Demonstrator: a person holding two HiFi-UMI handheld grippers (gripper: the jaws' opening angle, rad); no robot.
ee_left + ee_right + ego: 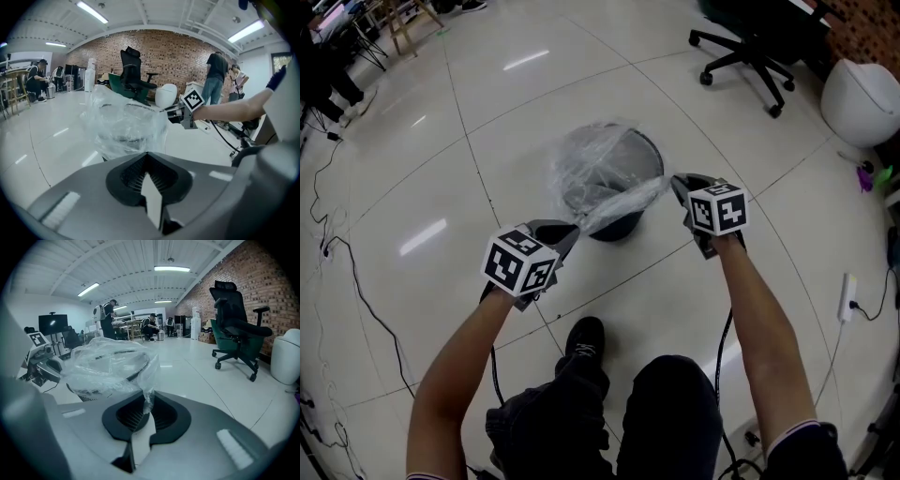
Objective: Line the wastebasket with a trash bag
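Below, in the head view, the clear trash bag (600, 167) lay over the wastebasket (616, 228), stretched between left gripper (566, 234) and right gripper (680, 187). Left gripper view: fingers (133, 176) pressed together at its edge (film faint there). Right gripper view: fingers (129, 416) pinched a film strip.

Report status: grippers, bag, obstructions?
Both shut on trash bag edge: left gripper, right gripper. Bag draped over wastebasket mouth, near edge stretched between them. Office chair stands well clear.
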